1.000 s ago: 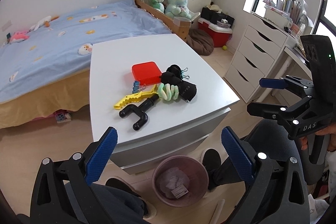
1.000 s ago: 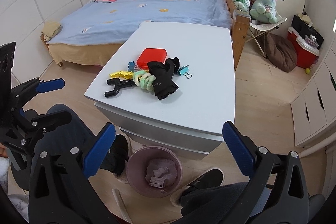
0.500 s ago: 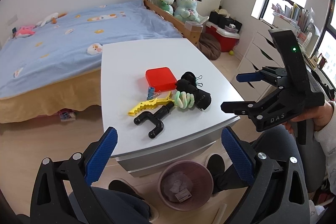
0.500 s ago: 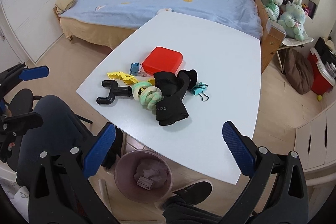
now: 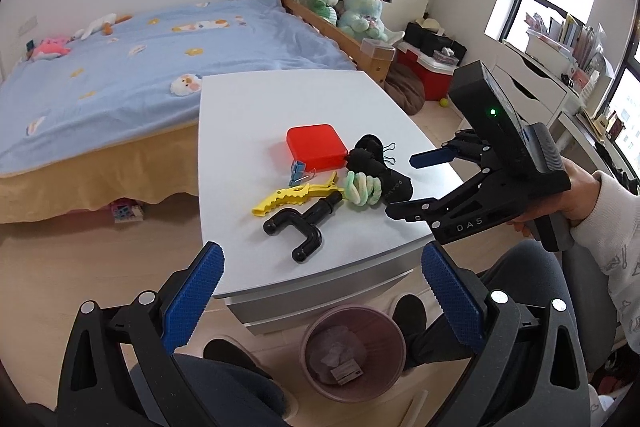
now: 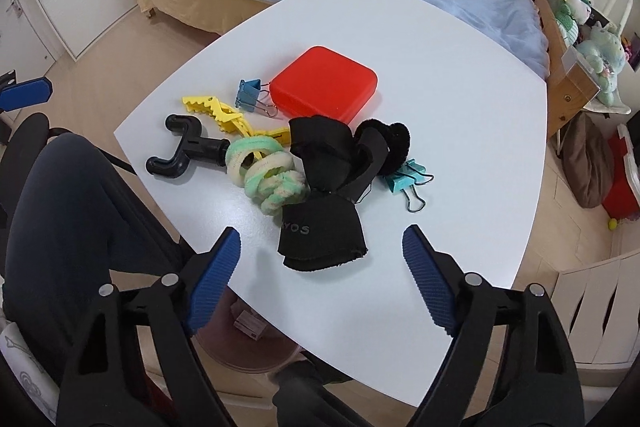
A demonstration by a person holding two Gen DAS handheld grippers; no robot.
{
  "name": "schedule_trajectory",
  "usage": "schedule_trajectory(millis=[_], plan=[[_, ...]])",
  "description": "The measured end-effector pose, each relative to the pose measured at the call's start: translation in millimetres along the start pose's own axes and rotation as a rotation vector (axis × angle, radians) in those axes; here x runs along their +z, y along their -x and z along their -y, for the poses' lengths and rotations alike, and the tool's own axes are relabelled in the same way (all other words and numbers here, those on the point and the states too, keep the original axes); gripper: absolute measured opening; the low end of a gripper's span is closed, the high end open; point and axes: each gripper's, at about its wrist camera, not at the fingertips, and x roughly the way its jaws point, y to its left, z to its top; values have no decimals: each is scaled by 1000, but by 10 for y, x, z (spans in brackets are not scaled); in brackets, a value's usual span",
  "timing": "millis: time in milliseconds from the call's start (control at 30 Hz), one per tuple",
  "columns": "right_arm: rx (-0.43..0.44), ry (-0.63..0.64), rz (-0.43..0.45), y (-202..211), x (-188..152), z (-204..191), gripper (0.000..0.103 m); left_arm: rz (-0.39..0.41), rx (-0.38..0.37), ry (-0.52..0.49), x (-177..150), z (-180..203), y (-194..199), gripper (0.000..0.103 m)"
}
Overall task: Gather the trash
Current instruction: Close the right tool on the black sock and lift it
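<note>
A pile lies on the white table (image 6: 420,59): a red case (image 6: 324,87), black cloth (image 6: 324,203), a green-and-cream fuzzy ring (image 6: 264,171), a yellow clip (image 6: 224,115), a black Y-shaped part (image 6: 184,151), a blue binder clip (image 6: 248,95) and a teal one (image 6: 404,183). My right gripper (image 6: 320,275) is open and empty, just short of the cloth; it also shows in the left wrist view (image 5: 404,183). My left gripper (image 5: 320,299) is open and empty, before the table's near edge. A pink bin (image 5: 352,351) with paper scraps stands on the floor below.
A blue bed (image 5: 120,67) lies behind the table. White drawers (image 5: 532,87) and a red cooler (image 5: 428,75) stand at the right. The person's dark-trousered legs (image 6: 68,227) are beside the table.
My right gripper has moved forward over the table, close to the black cloth. My left gripper has moved slightly closer to the table. Both stay open.
</note>
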Motion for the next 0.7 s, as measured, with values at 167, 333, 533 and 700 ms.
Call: schedule_trajectory(millis=[167,333,533,700], plan=[[0,15,-3,-48,24,-3,68,-3,-2,2,0,-14,-5,95],[-13,23,-8,-72,43,-4,51,-6,-5,3,-11,-17,-16,95],[-16,22,-7,-57,48,-17,36,-8,-8,2,-12,-8,-18,95],[-15,3,22,15,28,-15,26,-6,-13,-3,-2,21,-21,95]])
